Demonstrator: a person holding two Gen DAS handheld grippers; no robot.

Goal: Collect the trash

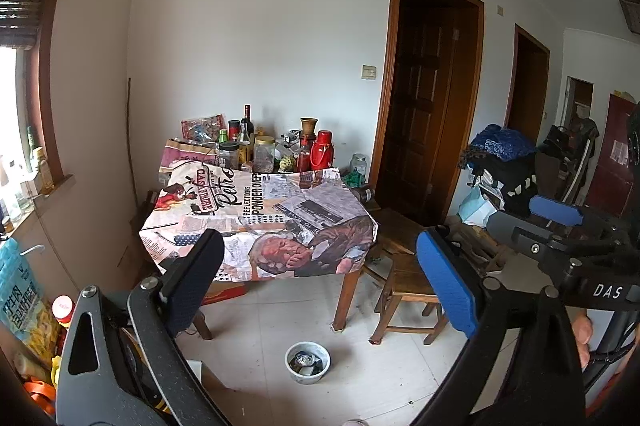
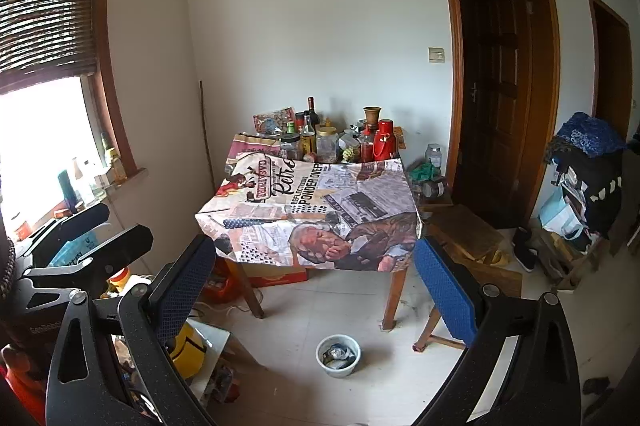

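While both my grippers were held above the floor facing the room's corner, my left gripper (image 1: 320, 286) had its fingers spread wide, one black pad (image 1: 196, 282) and one blue pad (image 1: 448, 286), with nothing between them. My right gripper (image 2: 316, 286) likewise stood fully spread and held nothing; it also appeared at the right edge of the left wrist view (image 1: 560, 222). A small white bowl (image 1: 307, 362) (image 2: 338, 355) sat on the tiled floor (image 1: 384, 378) in front of the covered surface (image 1: 260, 218) (image 2: 312, 218), well apart from either pair of fingers; it held crumpled trash, among it what looked like a flattened can (image 1: 303, 360). A printed newspaper-pattern cloth (image 1: 280, 250) draped the surface. Bottles and jars crowded its far edge, including a red thermos (image 1: 322, 149) (image 2: 385, 145) and a dark wine bottle (image 1: 247, 121). A wooden stool (image 1: 404, 290) stood just beside the surface's right front leg. Two dark wooden doors (image 1: 428, 97) lay along the right wall, and a window with a lowered blind (image 2: 44, 5) lay to the left. Clutter at lower left was too distorted to identify.
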